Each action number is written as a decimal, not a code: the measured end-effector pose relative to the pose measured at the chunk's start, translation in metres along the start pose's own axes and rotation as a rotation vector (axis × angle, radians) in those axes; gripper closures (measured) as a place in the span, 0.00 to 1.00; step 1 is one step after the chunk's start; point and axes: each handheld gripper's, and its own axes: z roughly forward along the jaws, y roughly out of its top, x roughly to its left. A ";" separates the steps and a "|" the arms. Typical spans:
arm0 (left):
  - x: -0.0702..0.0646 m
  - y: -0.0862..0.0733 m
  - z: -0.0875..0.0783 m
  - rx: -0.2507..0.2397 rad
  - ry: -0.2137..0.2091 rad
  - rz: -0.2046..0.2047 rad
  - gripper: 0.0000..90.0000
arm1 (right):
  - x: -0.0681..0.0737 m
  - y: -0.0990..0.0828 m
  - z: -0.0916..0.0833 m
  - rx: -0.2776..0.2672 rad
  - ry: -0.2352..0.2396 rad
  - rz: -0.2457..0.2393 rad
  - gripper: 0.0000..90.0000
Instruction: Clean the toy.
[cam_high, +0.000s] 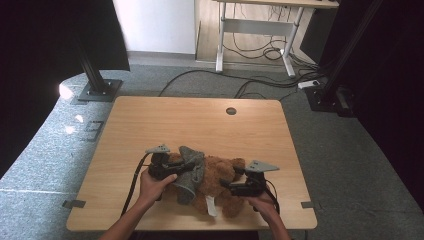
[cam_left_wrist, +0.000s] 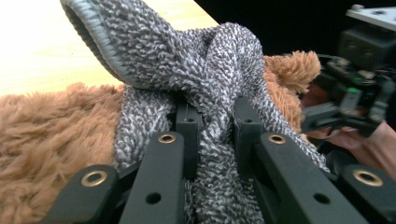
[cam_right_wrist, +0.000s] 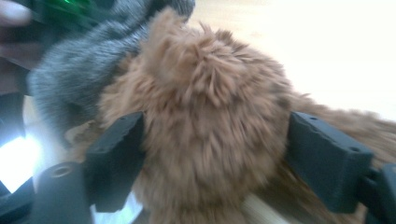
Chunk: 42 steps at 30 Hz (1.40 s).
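- High view: I have the brown plush bear (cam_high: 220, 182) lying near the table's (cam_high: 150, 120) front edge, with the grey knitted garment (cam_high: 192, 172) draped over the bear's left part. My left gripper (cam_high: 167, 167) sits at the garment, on the bear's left; my right gripper (cam_high: 239, 187) sits on the bear's right flank.
- Left gripper view: my left gripper (cam_left_wrist: 215, 133) has its jaws pressed together, pinching a fold of the grey garment (cam_left_wrist: 205, 74) just above the bear's fur (cam_left_wrist: 46, 140). I judge this grip good; I should keep it firm and pull along the bear's body, not upward, so the knit slides rather than bunches.
- Right gripper view: my right gripper (cam_right_wrist: 215, 154) stands spread wide, jaws on either side of a rounded furry part of the bear (cam_right_wrist: 210, 116); the picture is blurred, and the pads do not seem to press. To steady the bear, I would close here gently on the bulk of the plush, clear of the garment (cam_right_wrist: 74, 70).
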 end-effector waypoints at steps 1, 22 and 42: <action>0.000 -0.001 0.000 -0.001 -0.003 -0.003 0.86 | 0.001 0.001 0.008 0.027 0.020 0.002 0.16; 0.012 0.047 0.009 -0.028 0.055 -0.013 0.85 | -0.008 0.017 0.052 -0.031 -0.183 -0.145 0.59; 0.025 0.033 0.003 0.042 0.081 -0.061 0.85 | 0.005 -0.002 0.043 0.005 -0.154 -0.247 0.57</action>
